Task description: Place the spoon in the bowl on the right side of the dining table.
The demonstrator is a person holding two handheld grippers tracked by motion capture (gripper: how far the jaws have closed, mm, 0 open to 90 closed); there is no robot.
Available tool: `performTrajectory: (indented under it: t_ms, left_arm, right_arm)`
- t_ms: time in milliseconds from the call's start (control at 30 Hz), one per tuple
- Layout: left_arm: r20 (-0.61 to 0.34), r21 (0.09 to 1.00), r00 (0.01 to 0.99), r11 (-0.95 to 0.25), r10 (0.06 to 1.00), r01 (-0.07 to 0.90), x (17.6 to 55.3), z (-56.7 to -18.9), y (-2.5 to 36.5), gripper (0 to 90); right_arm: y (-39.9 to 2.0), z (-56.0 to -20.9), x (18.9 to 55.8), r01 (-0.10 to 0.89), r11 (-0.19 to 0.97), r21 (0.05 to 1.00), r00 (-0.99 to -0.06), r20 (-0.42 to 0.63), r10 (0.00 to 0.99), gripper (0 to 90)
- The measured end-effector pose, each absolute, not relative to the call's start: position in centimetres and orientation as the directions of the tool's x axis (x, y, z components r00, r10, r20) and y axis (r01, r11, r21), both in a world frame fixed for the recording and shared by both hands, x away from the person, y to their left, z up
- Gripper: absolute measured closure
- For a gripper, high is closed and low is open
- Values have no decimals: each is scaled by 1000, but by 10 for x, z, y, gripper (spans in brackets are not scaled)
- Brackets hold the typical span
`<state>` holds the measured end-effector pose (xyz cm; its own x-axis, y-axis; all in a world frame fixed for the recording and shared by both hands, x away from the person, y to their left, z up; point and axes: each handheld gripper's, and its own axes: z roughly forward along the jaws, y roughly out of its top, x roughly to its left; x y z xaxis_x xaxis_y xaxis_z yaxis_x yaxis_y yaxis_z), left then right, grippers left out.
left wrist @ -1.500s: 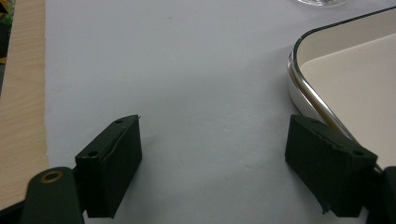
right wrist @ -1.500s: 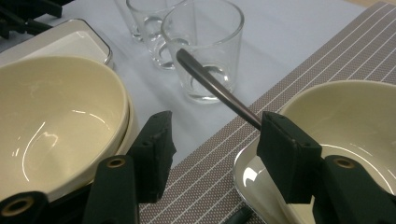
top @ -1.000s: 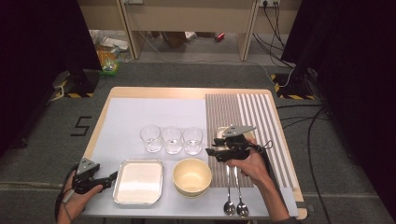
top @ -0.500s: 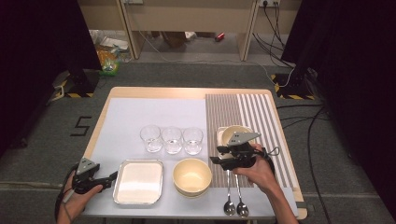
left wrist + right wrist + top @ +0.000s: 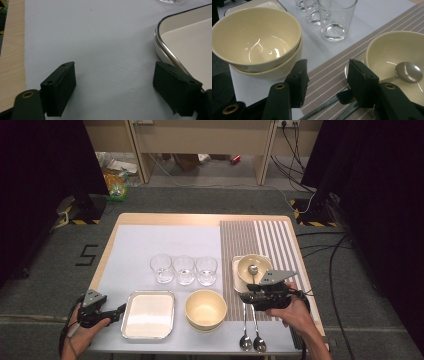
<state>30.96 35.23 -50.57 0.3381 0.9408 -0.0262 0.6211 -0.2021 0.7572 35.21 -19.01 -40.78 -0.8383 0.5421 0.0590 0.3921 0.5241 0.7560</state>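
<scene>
My right gripper (image 5: pixel 243 296) (image 5: pixel 327 75) hovers over the striped placemat (image 5: pixel 240 240), between the stacked cream bowls (image 5: pixel 205 308) (image 5: pixel 257 42) and a cream bowl (image 5: pixel 254 265) (image 5: pixel 387 47) with a spoon (image 5: pixel 253 269) (image 5: pixel 408 72) in it. Its jaws stand open after closing a little, and nothing is between them. Two spoons (image 5: pixel 251 340) lie on the placemat under it, their handles just below the jaws. My left gripper (image 5: pixel 121 308) (image 5: pixel 115 72) rests open and empty at the table's front left, beside the metal-rimmed tray (image 5: pixel 148 314) (image 5: pixel 160 42).
Three clear glasses (image 5: pixel 184 269) (image 5: pixel 335 20) stand in a row on the white mat (image 5: pixel 165 245) behind the tray and the stacked bowls. The bowl with the spoon sits on a small plate. Cables and dark curtains lie beyond the table's far edge.
My right gripper has drawn back from over the bowl with the spoon toward the table's front edge, uncovering that bowl. The left gripper has stayed put.
</scene>
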Motion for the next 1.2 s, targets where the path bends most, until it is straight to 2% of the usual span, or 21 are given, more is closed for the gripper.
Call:
performTrajectory:
  t_ms: [300,667,1200]
  left_arm:
    - [-25,762,334,-198,942,616,310,-506,351,176]
    - [-24,761,335,-200,942,618,310,-506,351,176]
    - [-23,759,336,-202,942,619,310,-506,351,175]
  right_arm:
    - [-207,-404,348,406,496,768,-815,58,577,489]
    - [-228,-389,351,457,355,816,-723,109,682,451]
    - [-253,-395,352,497,329,803,-661,104,743,454]
